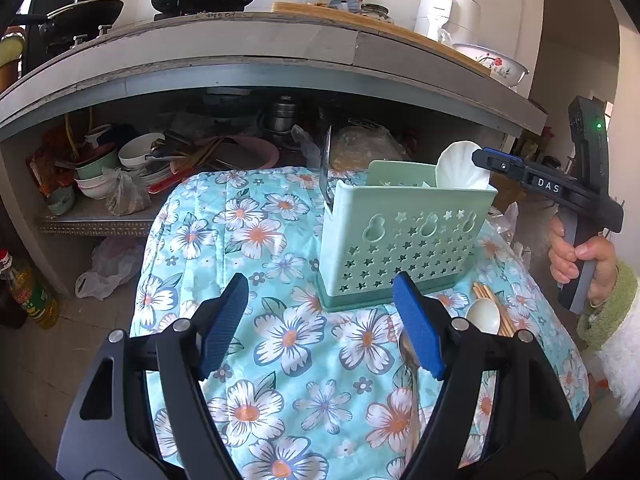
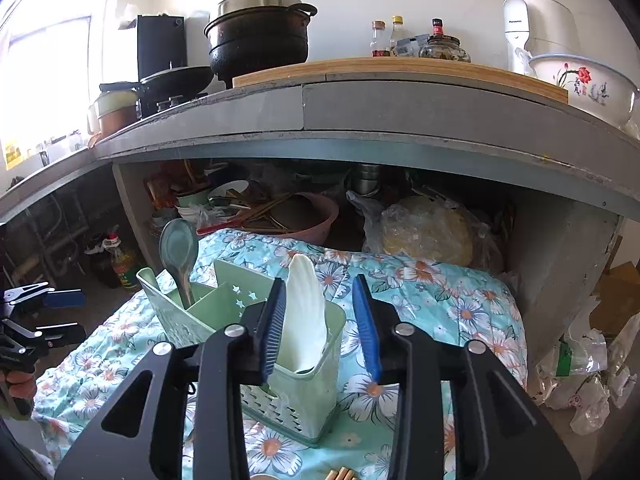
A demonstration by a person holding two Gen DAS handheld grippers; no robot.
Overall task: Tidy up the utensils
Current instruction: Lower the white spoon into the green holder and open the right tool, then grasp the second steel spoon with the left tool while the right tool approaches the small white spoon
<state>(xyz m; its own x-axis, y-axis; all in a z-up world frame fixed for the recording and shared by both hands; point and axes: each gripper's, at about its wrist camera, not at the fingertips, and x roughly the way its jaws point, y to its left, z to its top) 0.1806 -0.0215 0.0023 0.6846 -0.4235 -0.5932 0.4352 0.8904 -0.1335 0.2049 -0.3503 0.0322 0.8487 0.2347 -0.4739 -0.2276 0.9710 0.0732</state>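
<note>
A pale green perforated utensil holder (image 1: 400,240) (image 2: 316,392) stands on the flowered cloth (image 1: 288,336). A white shell-shaped spoon (image 1: 460,168) (image 2: 304,312) stands upright in its right compartment. My right gripper (image 2: 318,284) (image 1: 480,158) straddles that spoon, open; the spoon is close to the left pad, and a clear gap shows at the right pad. A metal spoon (image 2: 180,252) stands in the far compartment. My left gripper (image 1: 320,284) (image 2: 64,312) hangs open and holds nothing in front of the holder. On the cloth lie a metal spoon (image 1: 410,356), a white ceramic spoon (image 1: 483,314) and chopsticks (image 1: 492,304).
Just behind the cloth the grey counter edge (image 2: 360,120) overhangs a shelf crowded with bowls (image 1: 140,152) and bags. An oil bottle (image 1: 28,292) stands on the floor at left. Plastic bags (image 2: 580,368) lie on the floor at right.
</note>
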